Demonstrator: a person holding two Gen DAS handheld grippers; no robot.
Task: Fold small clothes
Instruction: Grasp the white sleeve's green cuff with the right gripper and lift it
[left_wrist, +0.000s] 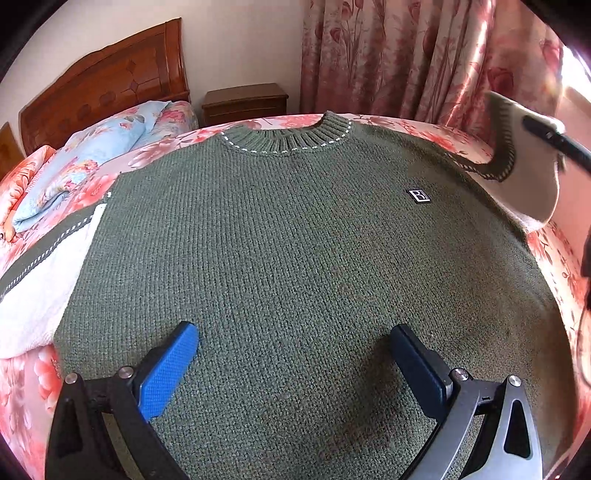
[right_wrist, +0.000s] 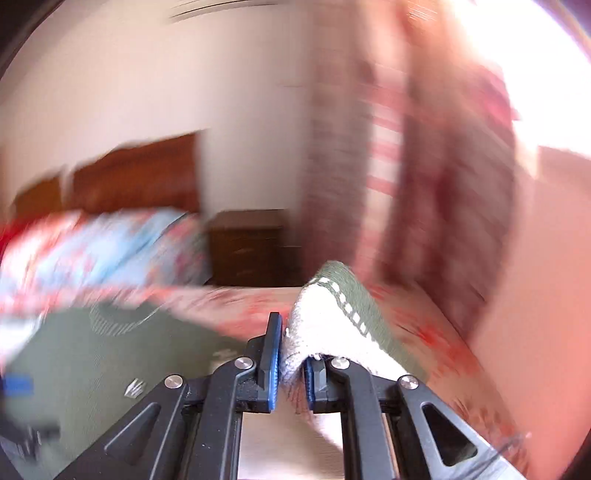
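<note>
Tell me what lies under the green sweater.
The green sweater lies flat on a floral bedspread, which shows pink around its edges. Its right sleeve is lifted, pinched in the right tongs. Whatever sits beneath the sweater's body is covered.

A bed (left_wrist: 550, 258) with a pink flowered cover carries a green sweater (left_wrist: 295, 258), spread flat directly under and ahead of the left gripper (left_wrist: 295, 369). A blue flowered pillow (left_wrist: 92, 155) lies far ahead to its left.
</note>
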